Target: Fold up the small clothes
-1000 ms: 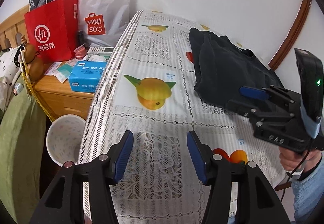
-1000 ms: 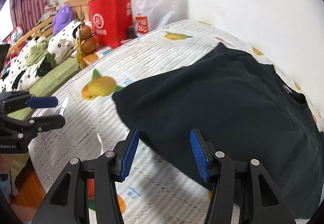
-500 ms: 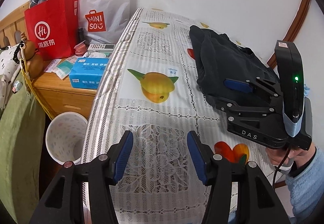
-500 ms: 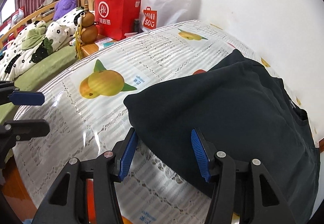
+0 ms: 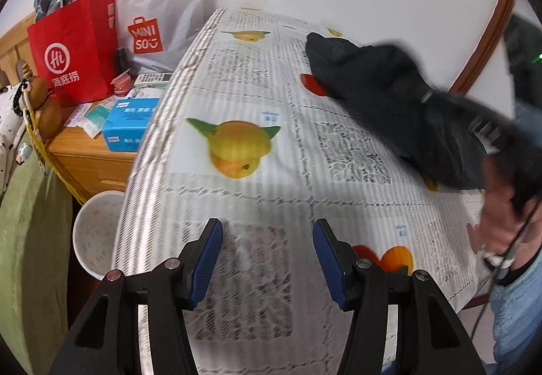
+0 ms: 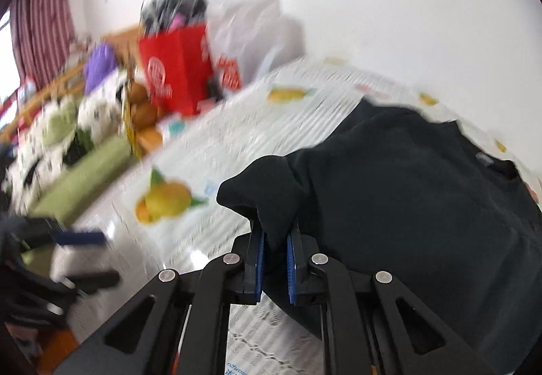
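A dark navy garment (image 5: 382, 94) lies on the right half of the table (image 5: 257, 192), which has a white lace cloth with fruit prints. My right gripper (image 6: 275, 253) is shut on a bunched corner of the garment (image 6: 406, 192) and lifts it off the cloth; it shows blurred at the right in the left wrist view (image 5: 487, 131). My left gripper (image 5: 267, 259) is open and empty, low over the near left part of the table, well left of the garment.
A wooden bedside cabinet (image 5: 91, 154) left of the table holds a red bag (image 5: 74, 53), a white Miniso bag (image 5: 159, 19) and a blue tissue box (image 5: 128, 124). A white bin (image 5: 95, 236) stands on the floor below. A bed (image 6: 61, 151) lies further left.
My right gripper has closed on the garment's near corner and pulled it up and towards me. The garment's front edge has left the cloth. My left gripper stays open in nearly the same place.
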Available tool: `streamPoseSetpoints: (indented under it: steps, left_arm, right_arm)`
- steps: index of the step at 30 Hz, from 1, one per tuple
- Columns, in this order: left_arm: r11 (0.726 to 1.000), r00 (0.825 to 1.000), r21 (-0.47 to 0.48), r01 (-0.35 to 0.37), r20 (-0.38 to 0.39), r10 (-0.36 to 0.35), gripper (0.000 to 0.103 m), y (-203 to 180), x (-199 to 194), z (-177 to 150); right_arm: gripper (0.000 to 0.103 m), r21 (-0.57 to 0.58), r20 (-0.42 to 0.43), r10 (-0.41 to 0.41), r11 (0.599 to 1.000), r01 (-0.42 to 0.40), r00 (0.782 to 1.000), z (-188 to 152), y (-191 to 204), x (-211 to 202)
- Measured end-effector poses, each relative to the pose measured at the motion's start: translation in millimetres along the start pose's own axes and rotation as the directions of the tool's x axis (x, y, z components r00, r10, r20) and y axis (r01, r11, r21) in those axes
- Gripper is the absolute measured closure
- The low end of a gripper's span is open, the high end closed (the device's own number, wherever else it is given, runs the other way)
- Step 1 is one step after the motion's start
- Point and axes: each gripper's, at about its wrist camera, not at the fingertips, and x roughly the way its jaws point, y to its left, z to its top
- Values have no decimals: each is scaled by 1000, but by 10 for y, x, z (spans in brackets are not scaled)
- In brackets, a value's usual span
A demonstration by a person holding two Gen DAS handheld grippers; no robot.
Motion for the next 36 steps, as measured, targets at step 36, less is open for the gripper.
streamPoseSetpoints:
  steps: [36]
  left_arm:
    - [899,976,381,214,-122,-181,42,-2786,979,295]
  right_arm:
    - [69,613,156,-143,790,18,977,-1509,-2768,-1251]
